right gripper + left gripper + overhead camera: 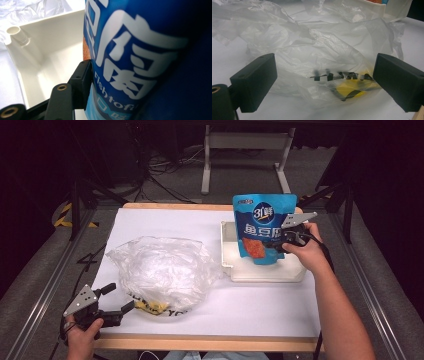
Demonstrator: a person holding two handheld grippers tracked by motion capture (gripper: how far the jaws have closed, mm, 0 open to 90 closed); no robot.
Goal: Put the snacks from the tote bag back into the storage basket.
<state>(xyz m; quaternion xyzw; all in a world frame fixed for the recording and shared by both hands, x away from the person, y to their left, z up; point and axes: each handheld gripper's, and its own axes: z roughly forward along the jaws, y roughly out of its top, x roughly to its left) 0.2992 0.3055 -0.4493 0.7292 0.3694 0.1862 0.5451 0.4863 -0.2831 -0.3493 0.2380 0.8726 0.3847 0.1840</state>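
Right claw (278, 241): my jaws are clamped on the blue pouch (263, 227) (upright), held over the white tray (227, 255).
Left claw (116, 299): my jaws stand apart, gripping nothing, at the plastic bag (160, 267), well left of that tray.

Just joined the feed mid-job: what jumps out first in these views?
The glossy blue snack pouch with white lettering stands out first, held upright over the white plastic tray at the table's right by the right gripper, shut on it. Next is the crumpled clear plastic bag with black and yellow print, lying left of centre, with the left gripper open at its near edge.
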